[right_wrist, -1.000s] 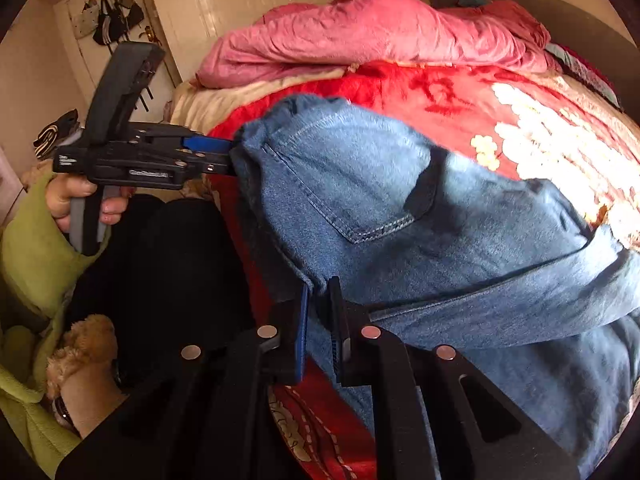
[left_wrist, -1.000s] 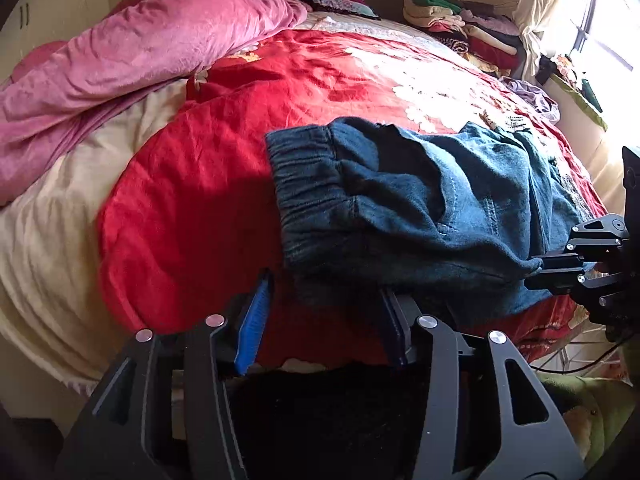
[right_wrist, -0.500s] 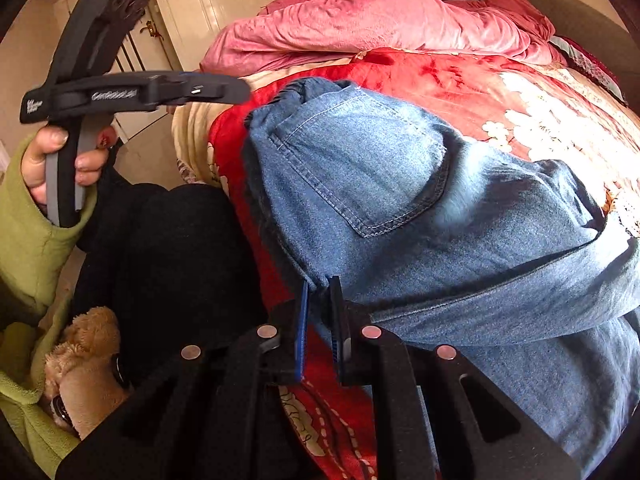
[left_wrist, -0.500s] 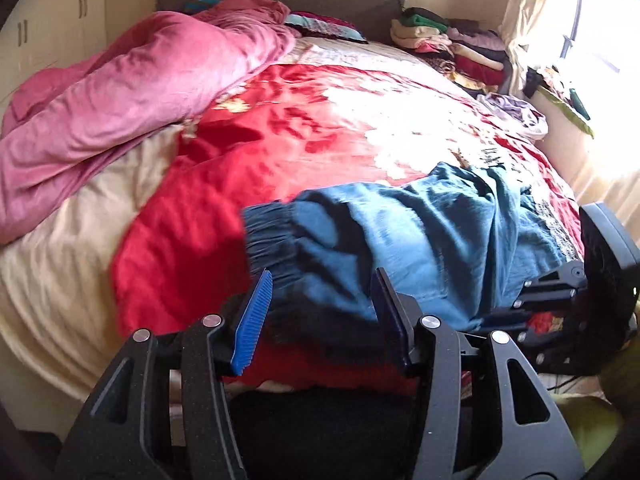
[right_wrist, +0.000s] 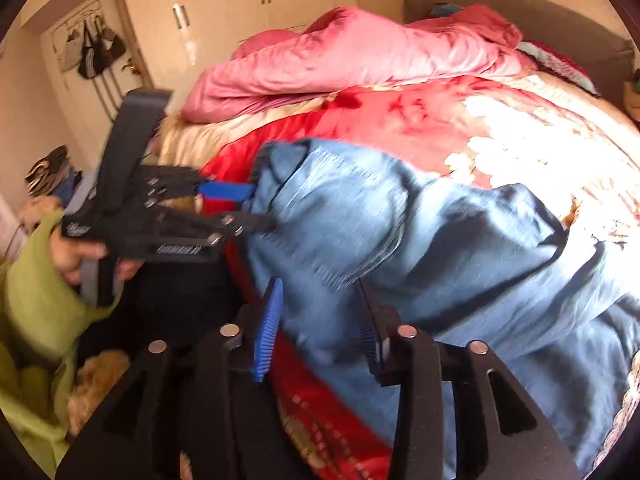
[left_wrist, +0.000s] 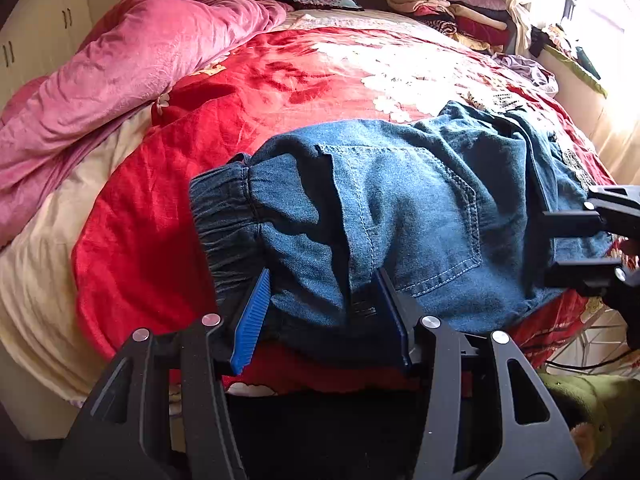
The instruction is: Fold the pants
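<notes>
Blue jeans (left_wrist: 400,200) lie folded on the red blanket (left_wrist: 260,80) at the bed's near edge, back pocket up, elastic waistband to the left. My left gripper (left_wrist: 322,280) is open, with the jeans' near edge between its blue pads and not pinched. The right wrist view shows the left gripper (right_wrist: 260,207) straddling the waistband corner of the jeans (right_wrist: 440,240). My right gripper (right_wrist: 320,292) has its jaws opening; denim lies between the pads, which do not press on it. In the left wrist view the right gripper (left_wrist: 549,246) sits at the jeans' right end.
A crumpled pink duvet (left_wrist: 140,60) covers the bed's far left. Stacked folded clothes (left_wrist: 448,12) sit by the headboard, near a bright window on the right. Wardrobe doors (right_wrist: 240,20) stand beyond the bed. A person's green sleeve (right_wrist: 36,288) and dark-clad legs are close below both grippers.
The right gripper's pads, shut on a denim fold before, have parted. The left gripper, held up in the air half a second ago, has come down to the waistband.
</notes>
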`<state>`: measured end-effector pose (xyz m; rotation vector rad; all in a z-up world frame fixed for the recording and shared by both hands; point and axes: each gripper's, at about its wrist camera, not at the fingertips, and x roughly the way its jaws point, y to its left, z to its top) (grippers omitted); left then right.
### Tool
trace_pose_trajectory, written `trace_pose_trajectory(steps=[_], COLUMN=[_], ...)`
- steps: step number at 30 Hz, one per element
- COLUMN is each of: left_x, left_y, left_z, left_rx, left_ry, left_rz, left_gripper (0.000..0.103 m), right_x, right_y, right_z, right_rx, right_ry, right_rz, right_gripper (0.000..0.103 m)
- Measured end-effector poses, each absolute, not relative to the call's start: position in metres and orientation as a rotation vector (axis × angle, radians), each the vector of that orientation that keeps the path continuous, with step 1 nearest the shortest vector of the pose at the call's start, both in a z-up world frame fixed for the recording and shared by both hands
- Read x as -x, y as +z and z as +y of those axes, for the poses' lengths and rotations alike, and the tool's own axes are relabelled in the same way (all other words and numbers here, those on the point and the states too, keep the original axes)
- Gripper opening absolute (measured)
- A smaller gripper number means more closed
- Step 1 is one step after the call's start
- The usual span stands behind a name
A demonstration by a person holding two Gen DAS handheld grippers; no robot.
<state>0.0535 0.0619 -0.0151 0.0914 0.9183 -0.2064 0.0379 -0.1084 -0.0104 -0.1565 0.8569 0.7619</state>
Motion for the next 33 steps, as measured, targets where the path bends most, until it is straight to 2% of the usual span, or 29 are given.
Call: trace_pose_trajectory(steps=[7,15,18,22,25,33], left_x=[-0.051,-0.046,-0.042,-0.040,-0.037,-0.030], left_y=[-0.016,-0.006,0.002,0.009,0.014,0.027], left_z=[0.064,0.067,0.067,0.067,0.065,0.055], left_rx=[-0.078,-0.025,-0.023,-0.005,-0.005,-0.012], left_ry=[-0.215,-0.231,-0.226,-0.225,-0.231,-0.243], left_rz=[0.916,0.884,0.872,0.869,0.864,0.845], left_gripper=[0.044,0.047,0.048,0.049,0.054,0.063], right_x=[-0.060,-0.058,-0.052,-0.052,-0.054,-0.051], right_y=[-0.049,-0.036,-0.026,-0.016,-0.009,0.009], right_z=[-0.085,-0.098,-0.105,-0.115,-0.120,-0.139], right_rx=[0.235,0.186,0.165,0.149,0.135,0.117], right_ry=[0.672,0.672,0.654,0.631,0.614,0.562], right_rz=[0.997,0.944,0.911,0.885,0.862,0.808], right_gripper=[0.037,0.039,0.049,0.050,0.061,0.071])
